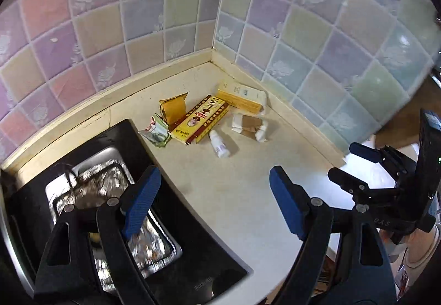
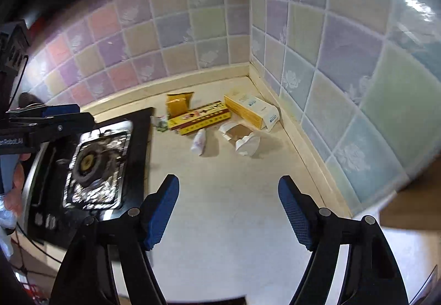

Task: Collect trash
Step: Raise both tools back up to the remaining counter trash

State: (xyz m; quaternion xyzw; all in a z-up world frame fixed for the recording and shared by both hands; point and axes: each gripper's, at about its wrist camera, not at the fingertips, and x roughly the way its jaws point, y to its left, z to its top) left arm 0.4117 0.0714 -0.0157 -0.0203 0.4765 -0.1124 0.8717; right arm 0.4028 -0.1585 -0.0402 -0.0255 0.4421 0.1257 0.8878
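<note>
The cream surface (image 2: 226, 194) runs into a tiled corner, with a black stove (image 2: 91, 164) at nine o'clock. The trash lies heaped toward twelve o'clock, near the corner. Largest are the yellow-white carton (image 2: 249, 110) and the red-yellow box (image 2: 199, 117): light, stiff card, best pinched across the narrow sides. The mustard pouch (image 2: 177, 104) and torn white card (image 2: 244, 141) look flimsy and would likely crumple; take an edge. The small white bottle (image 2: 199, 142) lies on its side, smooth and apt to roll. The left gripper (image 1: 215, 203) and right gripper (image 2: 228, 211) both hold their fingers apart, empty.
</note>
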